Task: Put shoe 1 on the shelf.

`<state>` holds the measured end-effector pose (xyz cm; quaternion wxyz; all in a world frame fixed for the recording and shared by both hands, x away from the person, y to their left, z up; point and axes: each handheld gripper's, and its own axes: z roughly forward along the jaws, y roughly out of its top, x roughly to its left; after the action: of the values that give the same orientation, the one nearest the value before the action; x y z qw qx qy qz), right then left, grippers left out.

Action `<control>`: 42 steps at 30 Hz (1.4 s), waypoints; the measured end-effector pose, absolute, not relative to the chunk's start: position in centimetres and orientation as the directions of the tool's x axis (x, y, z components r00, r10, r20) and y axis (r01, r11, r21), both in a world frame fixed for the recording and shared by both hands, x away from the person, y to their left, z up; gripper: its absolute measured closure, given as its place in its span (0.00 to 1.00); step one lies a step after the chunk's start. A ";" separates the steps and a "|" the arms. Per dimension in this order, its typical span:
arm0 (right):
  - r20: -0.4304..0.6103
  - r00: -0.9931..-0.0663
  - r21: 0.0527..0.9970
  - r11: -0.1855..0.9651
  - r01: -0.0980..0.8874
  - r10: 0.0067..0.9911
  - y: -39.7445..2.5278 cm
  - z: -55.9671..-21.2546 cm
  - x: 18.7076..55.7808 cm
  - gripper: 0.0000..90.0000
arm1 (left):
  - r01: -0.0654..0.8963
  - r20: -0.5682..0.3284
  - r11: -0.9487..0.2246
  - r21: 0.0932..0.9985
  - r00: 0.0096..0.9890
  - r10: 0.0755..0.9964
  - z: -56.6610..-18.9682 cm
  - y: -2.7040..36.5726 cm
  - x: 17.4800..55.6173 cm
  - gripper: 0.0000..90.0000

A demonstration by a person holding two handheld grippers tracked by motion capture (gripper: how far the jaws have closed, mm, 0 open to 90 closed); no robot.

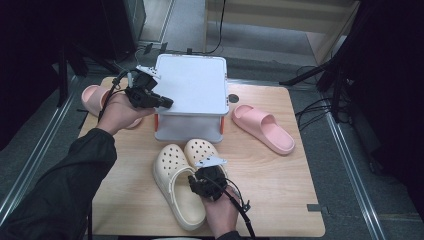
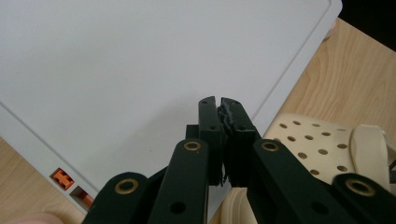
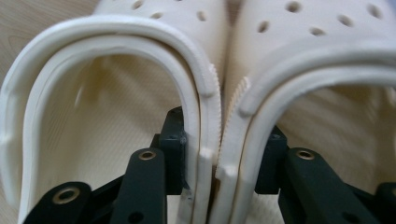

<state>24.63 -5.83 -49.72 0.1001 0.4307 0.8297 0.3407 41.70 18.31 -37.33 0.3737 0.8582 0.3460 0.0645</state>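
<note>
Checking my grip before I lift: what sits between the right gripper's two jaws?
The touching inner walls of the two cream clogs, pinched together by the right gripper, one jaw inside each shoe. The right gripper view shows it.

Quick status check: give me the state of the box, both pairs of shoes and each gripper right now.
White box: lid on, upright on the table.
Cream clogs: side by side, inner walls pressed together, in front of the box.
Right gripper: shut on the cream clogs, one jaw inside each shoe.
Left gripper: shut, holding nothing, over the box lid.
Right pink slide: flat on the table, untouched.
Left pink slide: at the table edge, partly hidden by the left hand.
</note>
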 end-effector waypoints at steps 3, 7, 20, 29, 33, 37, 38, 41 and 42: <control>0.130 -0.635 0.661 0.410 0.628 0.762 -6.3 -49.7 24.8 0.73 | 0.542 -0.147 -0.483 0.688 0.755 0.639 -37.3 18.4 41.7 0.97; 0.139 -0.643 0.664 0.410 0.625 0.753 -6.6 -49.4 25.2 0.73 | 0.541 -0.150 -0.481 0.690 0.757 0.636 -37.4 18.4 41.8 0.97; 0.148 -0.661 0.697 0.396 0.598 0.736 -7.1 -46.3 27.1 0.73 | 0.562 -0.169 -0.470 0.681 0.745 0.645 -37.3 18.4 41.7 0.97; 0.102 -0.657 0.715 0.404 0.570 0.747 -6.4 -45.2 30.7 0.73 | 0.580 -0.177 -0.464 0.670 0.731 0.659 -37.2 18.3 41.8 0.98; 0.092 -0.639 0.713 0.397 0.578 0.764 -6.0 -45.9 32.7 0.73 | 0.584 -0.185 -0.459 0.669 0.730 0.658 -37.2 18.3 41.9 0.99; 0.073 -0.623 0.719 0.392 0.574 0.779 -5.5 -46.2 34.2 0.73 | 0.585 -0.189 -0.451 0.674 0.727 0.660 -37.3 18.3 41.8 0.99; 0.067 -0.617 0.721 0.389 0.573 0.784 -5.3 -46.3 34.6 0.73 | 0.587 -0.192 -0.449 0.674 0.726 0.660 -37.3 18.4 41.8 0.99; 0.065 -0.601 0.728 0.374 0.574 0.796 -4.9 -46.5 35.4 0.73 | 0.595 -0.203 -0.442 0.671 0.721 0.663 -37.3 18.5 41.9 0.99; 0.059 -0.597 0.732 0.372 0.571 0.800 -4.8 -46.5 35.6 0.73 | 0.594 -0.200 -0.443 0.671 0.721 0.663 -37.3 18.5 41.9 0.99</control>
<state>35.56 -4.83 -46.51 0.1551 0.4212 0.8135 0.3699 41.91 18.46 -37.32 0.3756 0.8483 0.3704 0.0460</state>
